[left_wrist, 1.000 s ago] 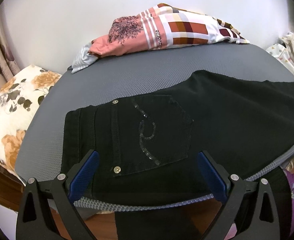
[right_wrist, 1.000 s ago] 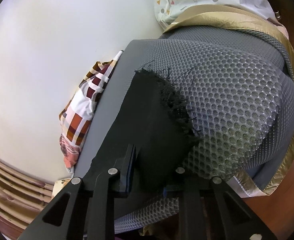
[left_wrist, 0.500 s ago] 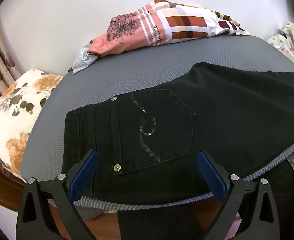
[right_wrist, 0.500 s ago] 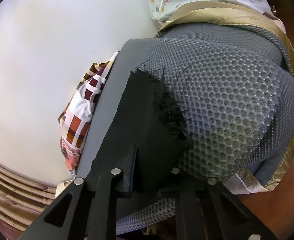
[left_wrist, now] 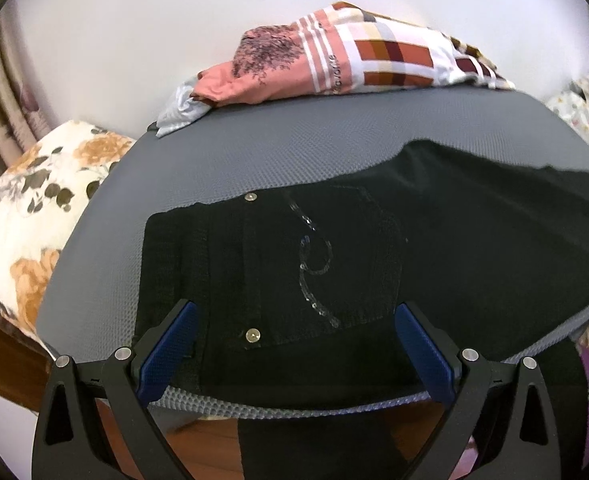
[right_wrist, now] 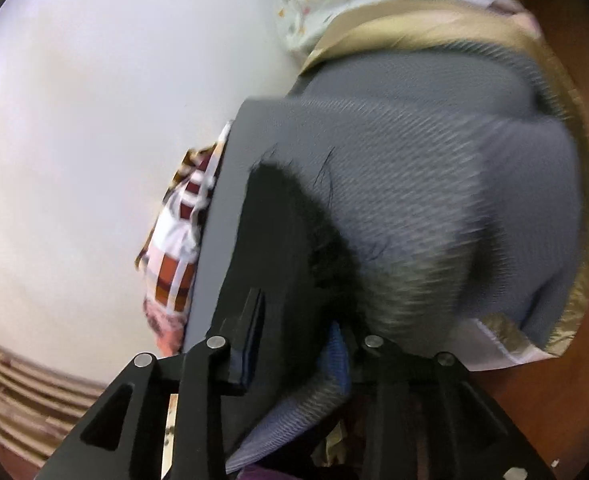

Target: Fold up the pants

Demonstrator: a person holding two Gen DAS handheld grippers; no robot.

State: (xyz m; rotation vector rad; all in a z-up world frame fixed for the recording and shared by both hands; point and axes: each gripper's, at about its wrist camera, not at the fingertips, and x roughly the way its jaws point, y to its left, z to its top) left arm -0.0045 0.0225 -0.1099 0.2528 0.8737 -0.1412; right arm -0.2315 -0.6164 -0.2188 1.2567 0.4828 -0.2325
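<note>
Black pants (left_wrist: 434,264) | left claw (left_wrist: 294,344) spread, empty | right claw (right_wrist: 294,344) opening, hem between

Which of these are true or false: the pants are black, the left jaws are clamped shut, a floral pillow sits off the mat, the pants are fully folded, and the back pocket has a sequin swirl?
1. The pants are black. True.
2. The left gripper has its jaws clamped shut. False: they stand wide open over the waist end, gripping nothing.
3. A floral pillow sits off the grey mat. True.
4. The pants are fully folded. False: they lie stretched out along the mat, frayed hem by the right gripper.
5. The back pocket has a sequin swirl. True.
</note>
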